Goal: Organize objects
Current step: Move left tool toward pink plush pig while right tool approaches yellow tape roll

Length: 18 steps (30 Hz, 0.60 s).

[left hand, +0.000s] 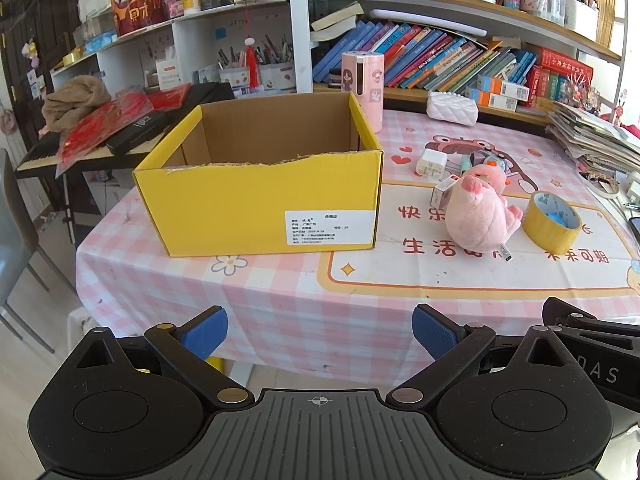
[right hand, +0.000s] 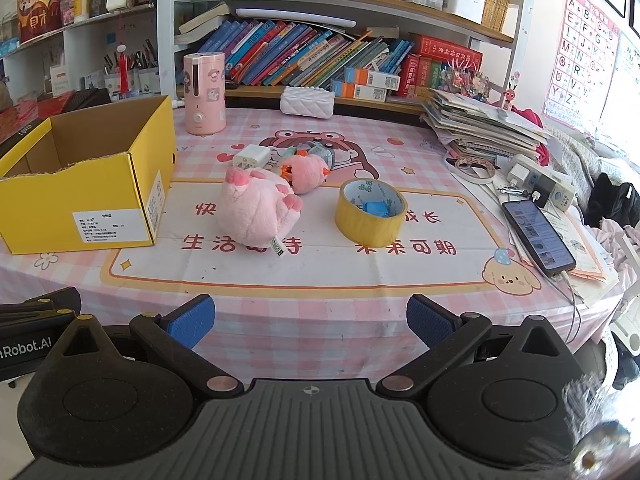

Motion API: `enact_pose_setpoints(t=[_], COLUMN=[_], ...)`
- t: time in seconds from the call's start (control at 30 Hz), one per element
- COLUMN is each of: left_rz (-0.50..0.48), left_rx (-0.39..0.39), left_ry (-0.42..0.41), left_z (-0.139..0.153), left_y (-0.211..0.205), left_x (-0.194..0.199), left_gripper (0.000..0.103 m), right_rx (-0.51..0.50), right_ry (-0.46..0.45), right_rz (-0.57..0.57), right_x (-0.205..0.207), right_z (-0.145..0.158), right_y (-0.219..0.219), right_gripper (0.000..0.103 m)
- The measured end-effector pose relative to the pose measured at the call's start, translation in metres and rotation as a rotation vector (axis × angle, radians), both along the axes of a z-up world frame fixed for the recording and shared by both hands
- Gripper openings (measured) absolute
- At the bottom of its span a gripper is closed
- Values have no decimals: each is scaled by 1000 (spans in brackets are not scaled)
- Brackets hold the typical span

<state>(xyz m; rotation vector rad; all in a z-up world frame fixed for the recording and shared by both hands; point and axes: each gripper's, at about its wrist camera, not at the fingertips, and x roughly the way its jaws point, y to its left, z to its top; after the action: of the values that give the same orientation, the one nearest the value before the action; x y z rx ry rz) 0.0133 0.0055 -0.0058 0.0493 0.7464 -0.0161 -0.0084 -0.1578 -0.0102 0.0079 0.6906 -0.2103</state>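
Plush pig [right hand: 256,208] lies mid-worktop beside yellow tape roll [right hand: 370,216], yellow carton [left hand: 260,184] open and apparently empty to its left. Left claw [left hand: 320,332] and right claw [right hand: 310,320] hover off near edge, both spread wide, holding nothing. Risk: soft plush slipping from shallow pinch, or nudging tape roll.

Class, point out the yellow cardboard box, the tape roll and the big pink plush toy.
yellow cardboard box [left hand: 224,208], left wrist view, front wall.
tape roll [right hand: 360,222], right wrist view, outer side.
pink plush toy [right hand: 252,212], right wrist view, body.
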Motion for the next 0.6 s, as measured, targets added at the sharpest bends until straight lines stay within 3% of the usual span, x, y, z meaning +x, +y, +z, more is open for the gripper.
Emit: enact_pose_setpoints(t=[0.6], left_rz=[-12], left_rx=[-1], left_ry=[29], left_z=[-4], left_y=[-26], left_x=[22], left_gripper=[100], right_rx=[1], right_ry=[36], right_rz=[3], right_x=[22], right_z=[-5], right_y=[-24], right_gripper=[103])
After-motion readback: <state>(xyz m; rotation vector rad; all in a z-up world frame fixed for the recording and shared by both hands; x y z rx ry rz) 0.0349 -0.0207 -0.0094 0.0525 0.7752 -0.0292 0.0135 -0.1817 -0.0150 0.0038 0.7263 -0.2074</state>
